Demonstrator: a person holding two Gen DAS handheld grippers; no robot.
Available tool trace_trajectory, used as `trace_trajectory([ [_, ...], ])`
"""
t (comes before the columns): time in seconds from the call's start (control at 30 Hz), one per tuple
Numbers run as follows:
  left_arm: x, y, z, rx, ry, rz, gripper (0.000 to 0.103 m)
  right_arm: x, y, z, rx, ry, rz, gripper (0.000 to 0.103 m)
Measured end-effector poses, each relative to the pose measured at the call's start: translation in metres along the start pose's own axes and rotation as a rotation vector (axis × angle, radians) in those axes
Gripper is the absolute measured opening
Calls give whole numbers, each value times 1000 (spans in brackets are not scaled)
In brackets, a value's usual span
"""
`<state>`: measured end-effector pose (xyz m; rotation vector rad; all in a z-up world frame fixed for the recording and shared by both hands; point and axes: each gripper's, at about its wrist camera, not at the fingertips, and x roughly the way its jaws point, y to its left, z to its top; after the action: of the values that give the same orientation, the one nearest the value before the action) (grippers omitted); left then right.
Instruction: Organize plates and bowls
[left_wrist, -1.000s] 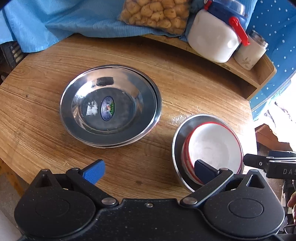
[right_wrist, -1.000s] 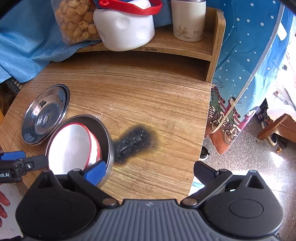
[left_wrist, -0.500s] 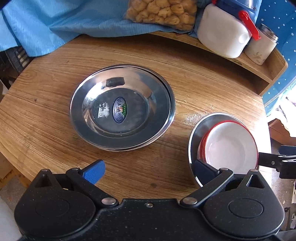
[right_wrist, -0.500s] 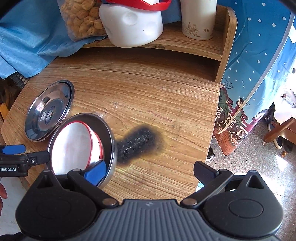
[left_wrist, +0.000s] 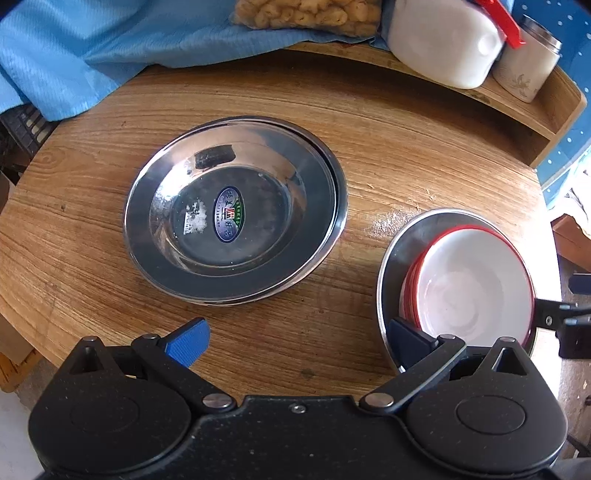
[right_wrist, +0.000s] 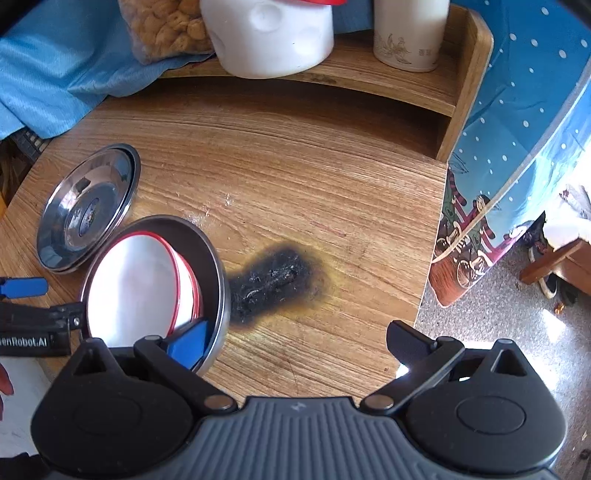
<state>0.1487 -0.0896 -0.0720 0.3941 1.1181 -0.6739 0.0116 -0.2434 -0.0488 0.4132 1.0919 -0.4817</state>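
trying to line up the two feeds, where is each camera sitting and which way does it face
Left wrist: on the left gripper, looking down its open fingers at the stacked steel plates on the wooden table; the right gripper's tip shows at the right edge.
Right wrist: on the right gripper, facing the table's burn mark and floor beyond; the left gripper and fingertips of a hand show at left.
Shared: the steel plates, the red-rimmed white bowls in a steel dish, the white jar.

Red-rimmed white bowls (right_wrist: 136, 284) sit nested in a steel bowl (right_wrist: 216, 273) at nine o'clock; the right gripper (right_wrist: 295, 339) gapes wide beside a burn mark (right_wrist: 277, 277).
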Motion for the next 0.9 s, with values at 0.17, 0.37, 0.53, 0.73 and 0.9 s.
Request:
trace_trajectory([
  [0.17, 3, -1, -1, -2, -8, 4, 102, 4, 5, -1, -30, -7, -16, 103],
  [0.37, 7, 2, -1, -33, -4, -8, 102, 5, 4, -2, -29, -15, -14, 102],
  [0.53, 9, 7, -2, -77, 5, -28, 102, 2, 1, -2, -18, -17, 47, 89],
  [0.73, 10, 12, -4, -125, 21, -34, 102, -1, 1, -4, -13, -17, 94, 77],
  [0.9, 13, 17, -4, -142, 42, -59, 102, -3, -2, -5, 4, -19, 169, 59],
])
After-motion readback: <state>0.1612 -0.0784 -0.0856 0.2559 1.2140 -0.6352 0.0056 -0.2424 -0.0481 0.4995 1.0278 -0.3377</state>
